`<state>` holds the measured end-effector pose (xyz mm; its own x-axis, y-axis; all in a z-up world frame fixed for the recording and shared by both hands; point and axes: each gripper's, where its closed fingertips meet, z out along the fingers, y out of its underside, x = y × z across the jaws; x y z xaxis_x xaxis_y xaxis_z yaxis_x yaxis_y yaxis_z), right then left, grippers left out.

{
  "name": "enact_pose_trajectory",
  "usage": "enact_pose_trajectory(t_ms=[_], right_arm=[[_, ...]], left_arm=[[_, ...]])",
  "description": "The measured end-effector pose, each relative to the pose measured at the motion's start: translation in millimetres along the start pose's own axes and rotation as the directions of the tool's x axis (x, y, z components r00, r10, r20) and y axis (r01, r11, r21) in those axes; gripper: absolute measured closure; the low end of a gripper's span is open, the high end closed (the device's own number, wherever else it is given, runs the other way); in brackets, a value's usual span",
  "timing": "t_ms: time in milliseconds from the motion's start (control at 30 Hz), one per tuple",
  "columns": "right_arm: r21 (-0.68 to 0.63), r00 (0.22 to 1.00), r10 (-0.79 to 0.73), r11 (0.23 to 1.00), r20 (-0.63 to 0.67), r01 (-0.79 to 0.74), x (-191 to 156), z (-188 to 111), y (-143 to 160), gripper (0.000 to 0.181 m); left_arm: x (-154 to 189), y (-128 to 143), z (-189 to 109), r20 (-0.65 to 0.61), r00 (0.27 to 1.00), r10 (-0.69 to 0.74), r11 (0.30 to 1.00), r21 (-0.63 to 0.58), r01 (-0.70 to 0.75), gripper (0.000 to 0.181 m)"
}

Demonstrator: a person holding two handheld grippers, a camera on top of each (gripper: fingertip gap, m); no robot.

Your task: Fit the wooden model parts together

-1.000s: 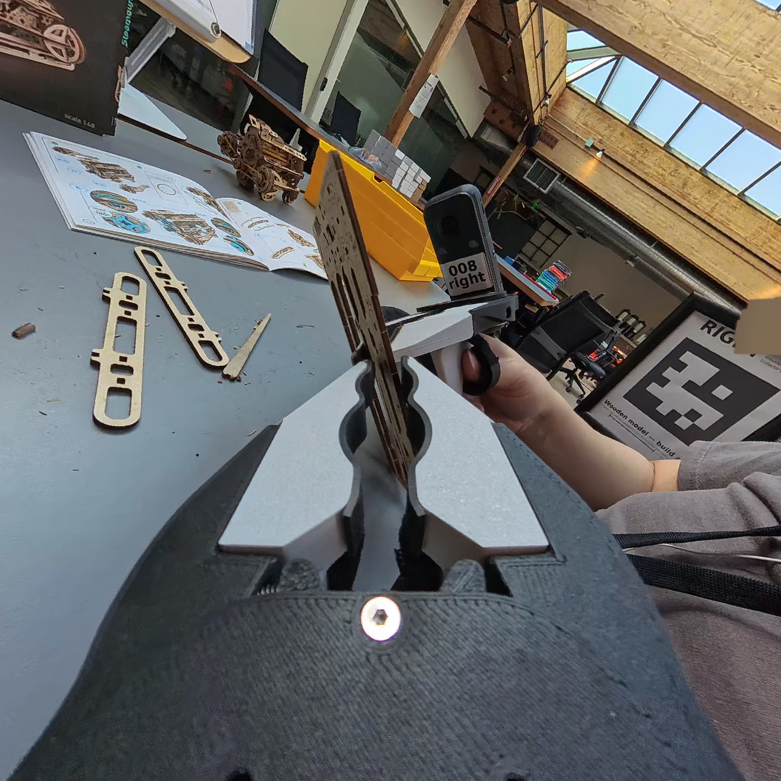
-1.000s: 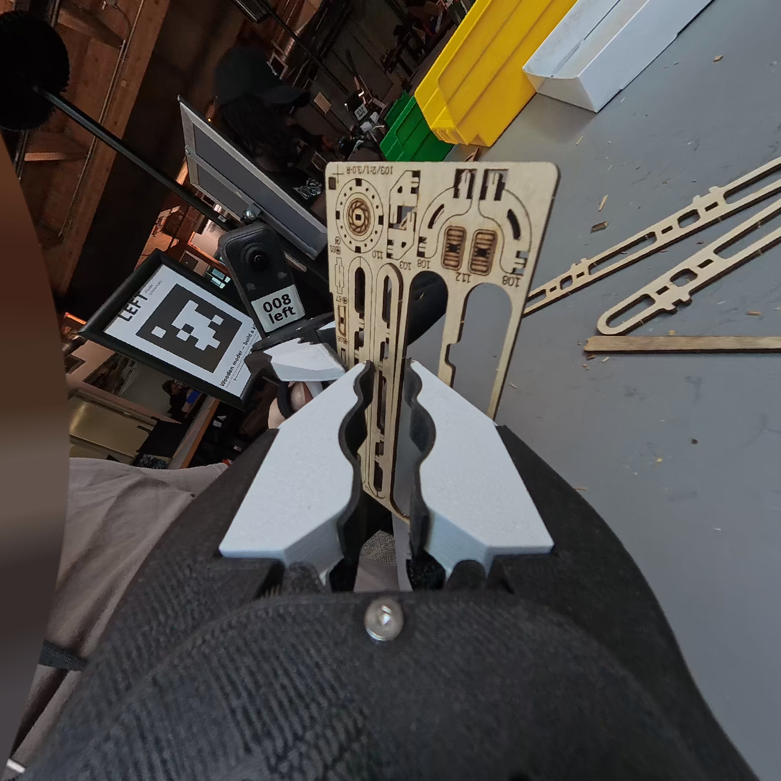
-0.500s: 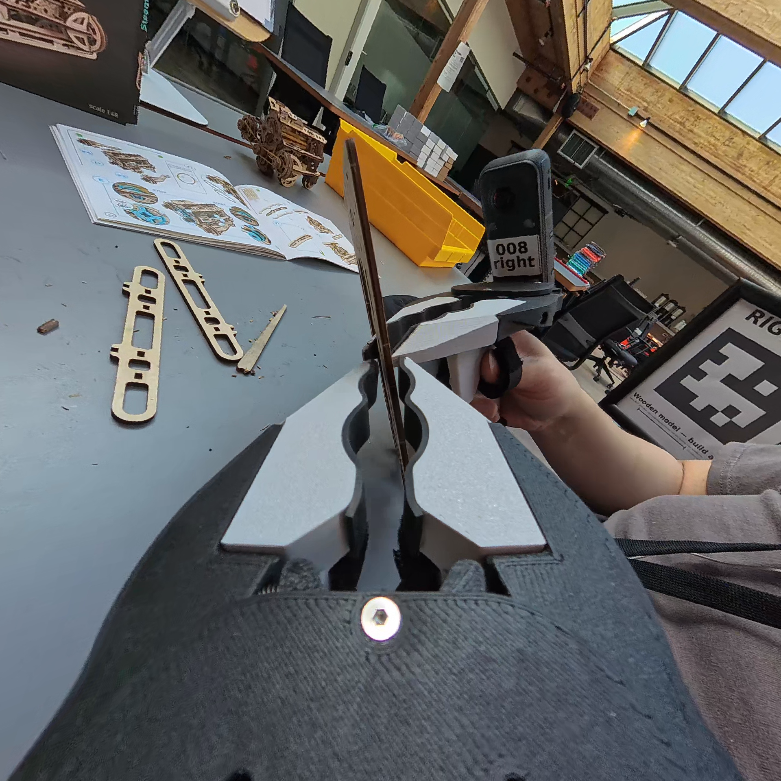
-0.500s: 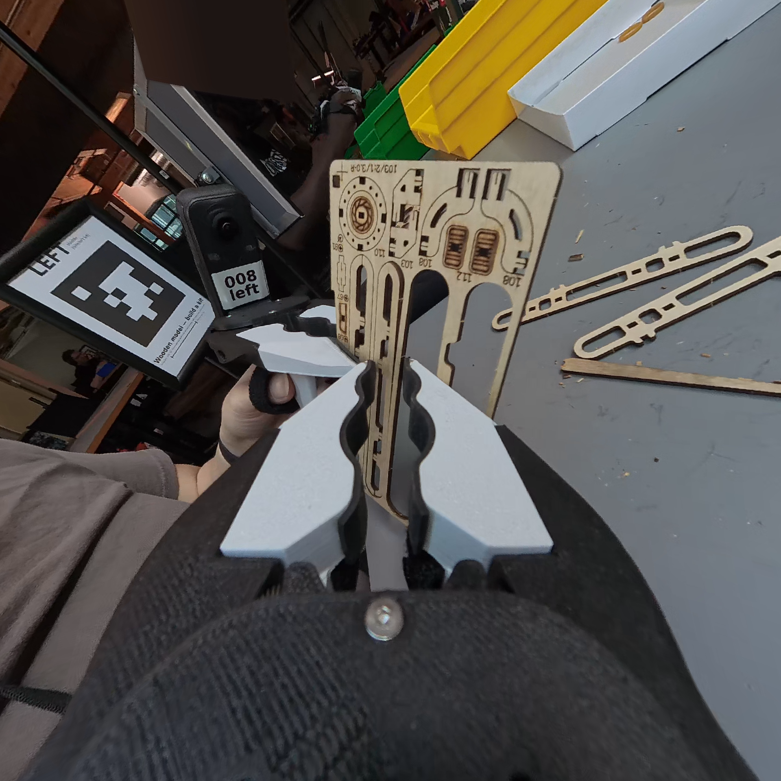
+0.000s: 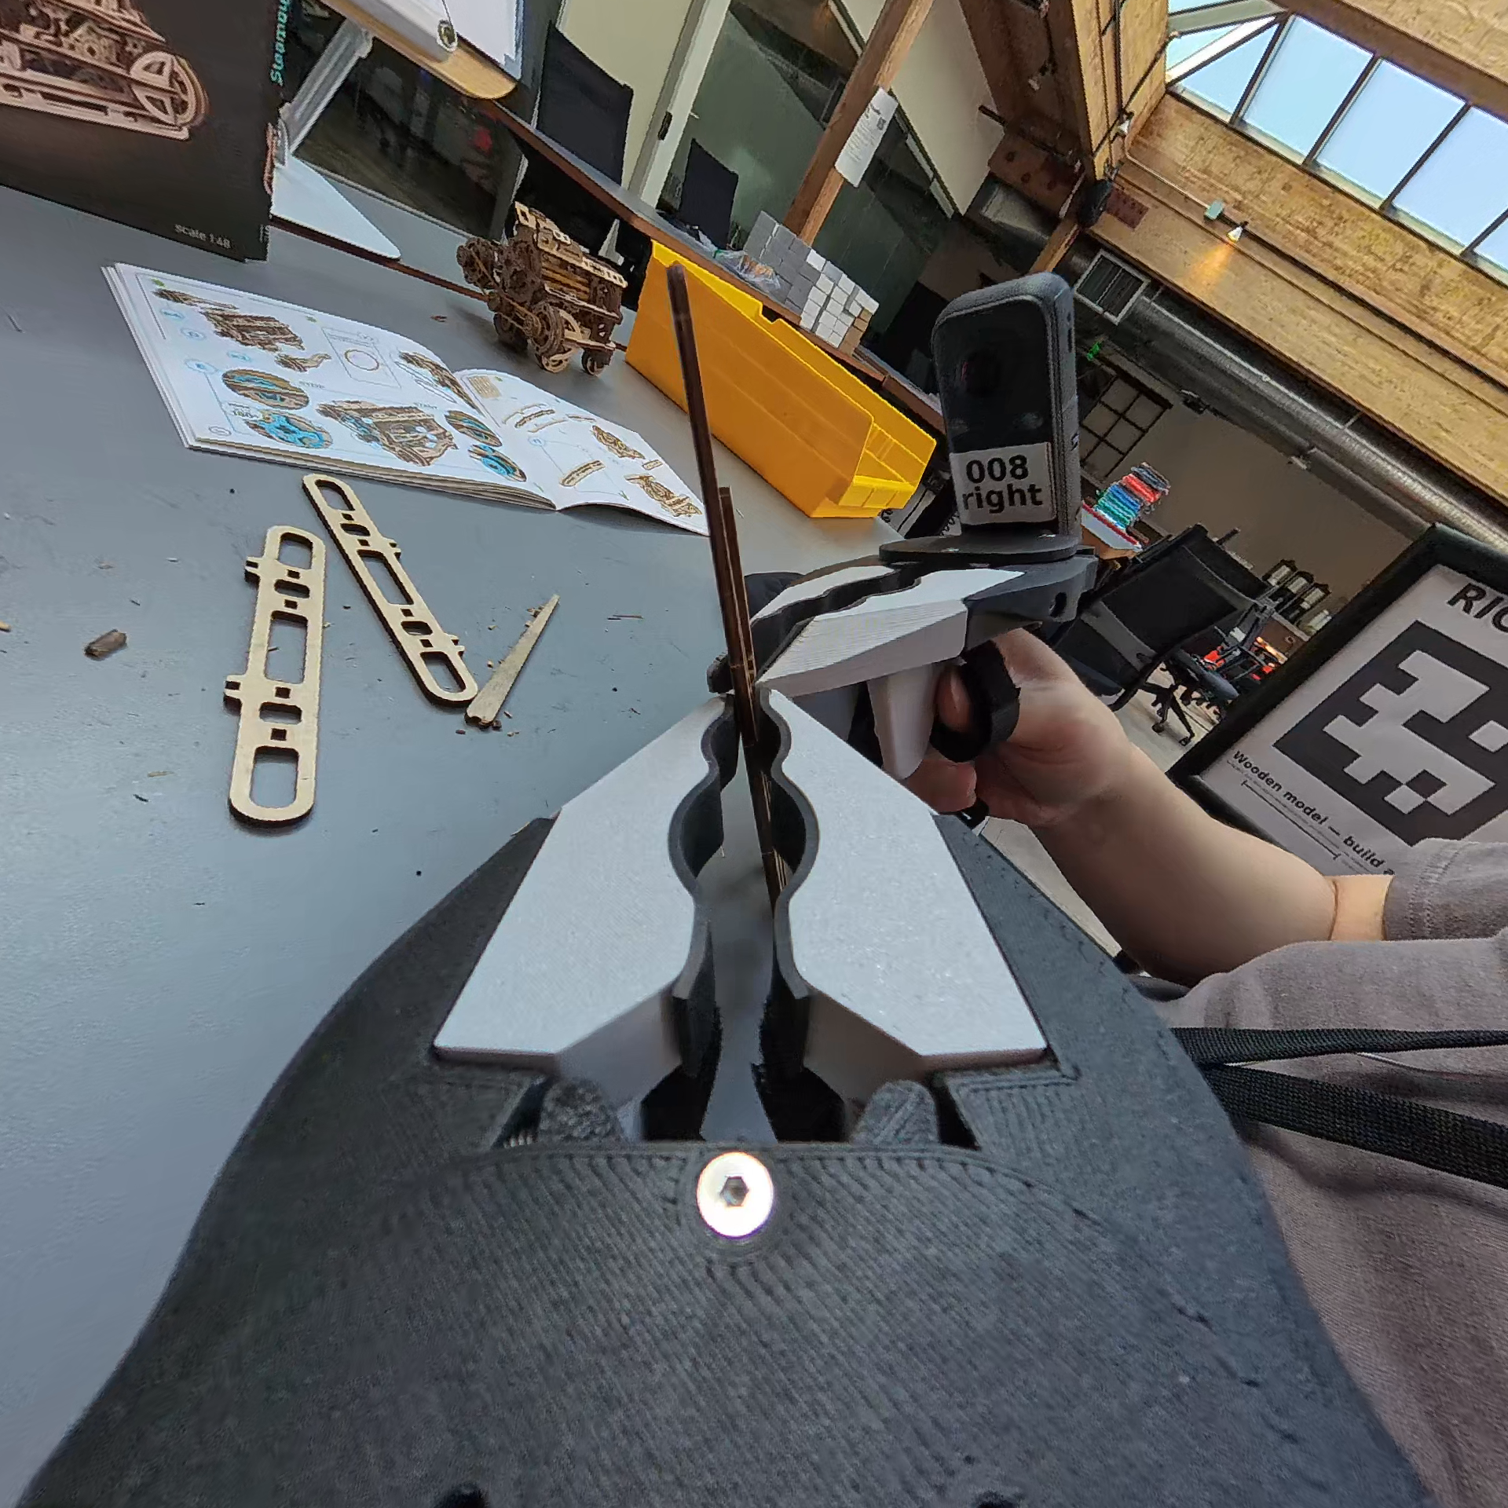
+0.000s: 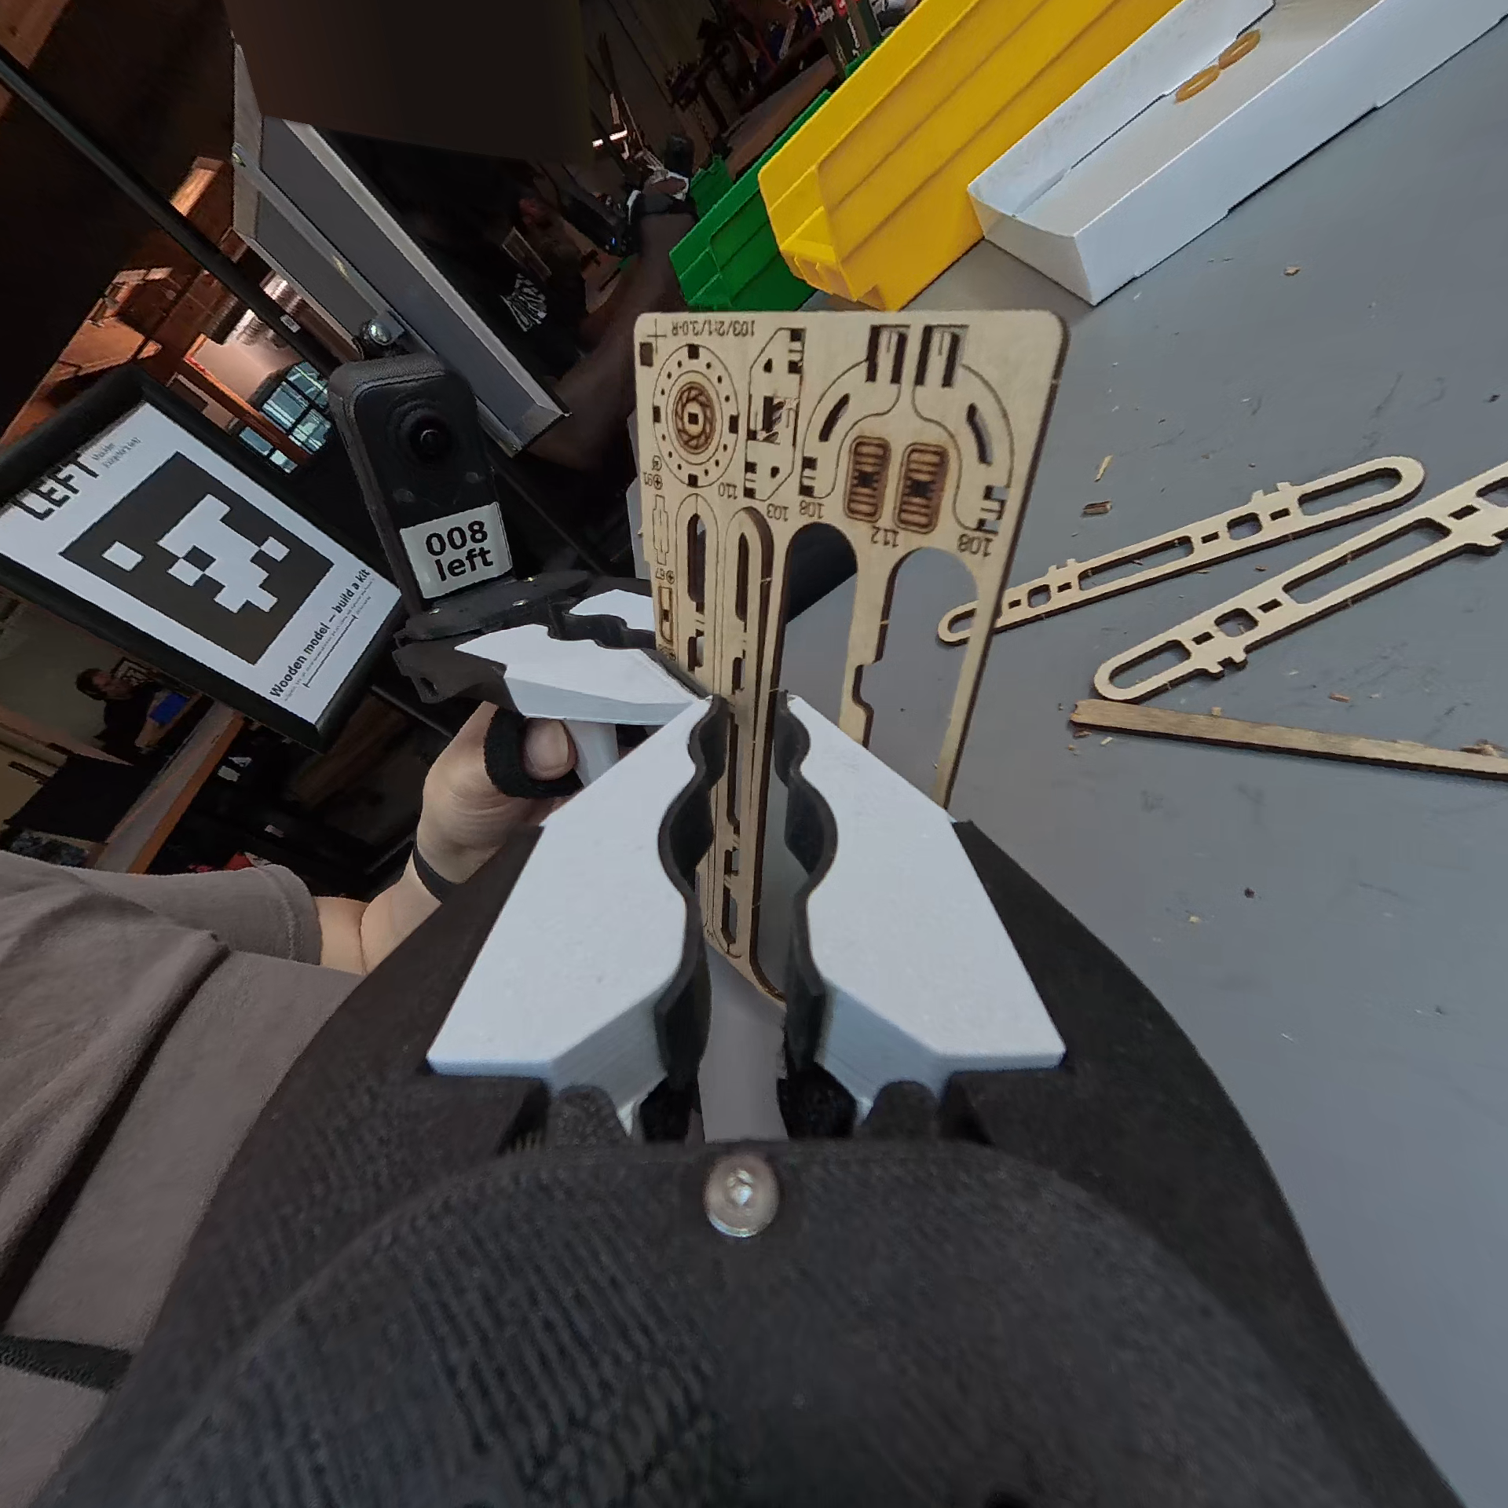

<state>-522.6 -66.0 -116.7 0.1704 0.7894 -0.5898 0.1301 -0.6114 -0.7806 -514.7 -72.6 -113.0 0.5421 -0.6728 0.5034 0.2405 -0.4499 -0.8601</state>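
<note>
A laser-cut wooden sheet (image 6: 849, 457) stands upright above the grey table (image 5: 122, 898). It has several parts still in it and arched gaps where parts have come out. The left wrist view shows it edge-on (image 5: 702, 457). My left gripper (image 5: 744, 710) is shut on the sheet's faces near its lower edge. My right gripper (image 6: 751, 706) meets it at a right angle, with its fingers closed around a long narrow strip of the sheet. Each gripper also shows in the other's view, the right (image 5: 734, 673) and the left (image 6: 694, 685), with their tips almost touching.
Two loose slotted wooden bars (image 5: 277, 677) (image 5: 388, 587) and a thin wooden sliver (image 5: 514, 665) lie on the table. Behind them are an open instruction booklet (image 5: 367, 400), a built wooden model (image 5: 547, 294), a yellow bin (image 5: 775, 400) and a white tray (image 6: 1224, 139). The grippers are tip to tip, or close to it.
The sheet has turned from slanted to edge-on in the left wrist view. The right gripper has levelled out and risen a little. Both grippers have kept their hold.
</note>
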Motion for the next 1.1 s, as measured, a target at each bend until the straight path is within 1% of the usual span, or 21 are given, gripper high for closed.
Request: enact_pose_trajectory(t_ms=[167, 367, 467, 633, 933, 1033, 1100], right_arm=[[-0.017, 0.997, -0.053, 0.999, -0.048, 0.052, 3.6, -0.3, 1.5, 0.173], [-0.036, 0.994, -0.099, 0.995, -0.038, 0.098, -1.9, -3.0, 4.3, 0.173], [-0.054, 0.994, -0.110, 0.993, -0.019, 0.109, -3.2, -3.5, 7.7, 0.174], [-0.051, 0.990, -0.136, 0.990, -0.047, 0.134, -2.9, -1.6, 9.6, 0.174], [-0.068, 0.993, -0.100, 0.993, -0.064, 0.095, -0.2, 1.6, 13.9, 0.174], [-0.039, 0.994, -0.111, 0.993, -0.025, 0.110, -4.9, 1.0, 9.7, 0.174], [-0.027, 0.998, -0.064, 0.998, 0.005, 0.064, -7.1, 0.7, 7.0, 0.173]], left_arm=[[-1.3, 2.3, 1.6, 0.005, 1.000, 0.014, 1.000, 0.007, -0.015, 0.181], [5.5, 3.9, -1.0, -0.044, 0.998, 0.036, 0.998, 0.047, -0.034, 0.181], [7.4, 6.9, -1.9, -0.052, 0.998, 0.034, 0.998, 0.048, -0.031, 0.181], [5.7, 8.5, -3.6, -0.020, 0.999, 0.045, 0.998, 0.055, -0.044, 0.181], [2.6, 12.1, -5.3, 0.033, 0.996, 0.077, 0.994, 0.071, -0.079, 0.181], [5.1, 9.5, -6.3, -0.018, 1.000, 0.021, 0.995, 0.102, -0.019, 0.181], [5.8, 8.1, -5.9, -0.020, 0.999, 0.026, 0.994, 0.111, -0.024, 0.181]])
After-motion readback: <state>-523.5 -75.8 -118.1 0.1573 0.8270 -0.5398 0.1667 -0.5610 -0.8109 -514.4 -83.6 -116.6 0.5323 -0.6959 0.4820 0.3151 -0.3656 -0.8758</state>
